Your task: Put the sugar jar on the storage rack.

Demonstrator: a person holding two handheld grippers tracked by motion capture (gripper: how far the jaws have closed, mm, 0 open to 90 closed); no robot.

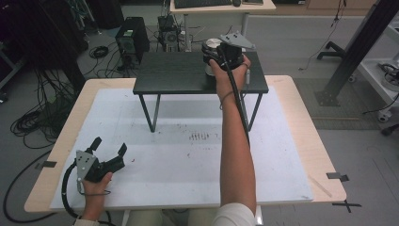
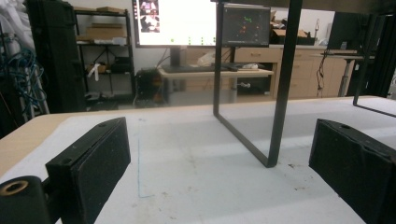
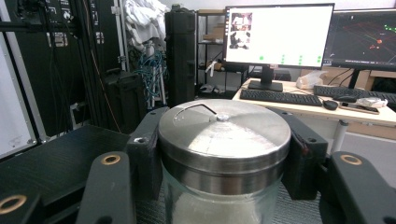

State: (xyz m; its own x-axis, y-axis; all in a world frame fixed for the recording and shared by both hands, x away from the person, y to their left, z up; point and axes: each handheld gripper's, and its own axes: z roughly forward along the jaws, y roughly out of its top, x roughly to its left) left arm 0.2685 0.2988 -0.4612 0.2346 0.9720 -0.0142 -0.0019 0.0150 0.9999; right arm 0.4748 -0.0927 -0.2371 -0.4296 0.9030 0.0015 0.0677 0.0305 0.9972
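Right arm outstretched, tongs (image 3: 223,154) clamping jar (image 3: 224,149).

Black riser shelf (image 1: 179,73) on white mat (image 1: 188,155); monitors (image 3: 278,35), perhaps two, behind.

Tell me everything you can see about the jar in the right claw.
The jar is clear glass with a flat, brushed-metal lid that has a thin wire handle folded flat on top. It stands upright on the small black shelf table, near its right end. The right claw is shut on it just below the lid.
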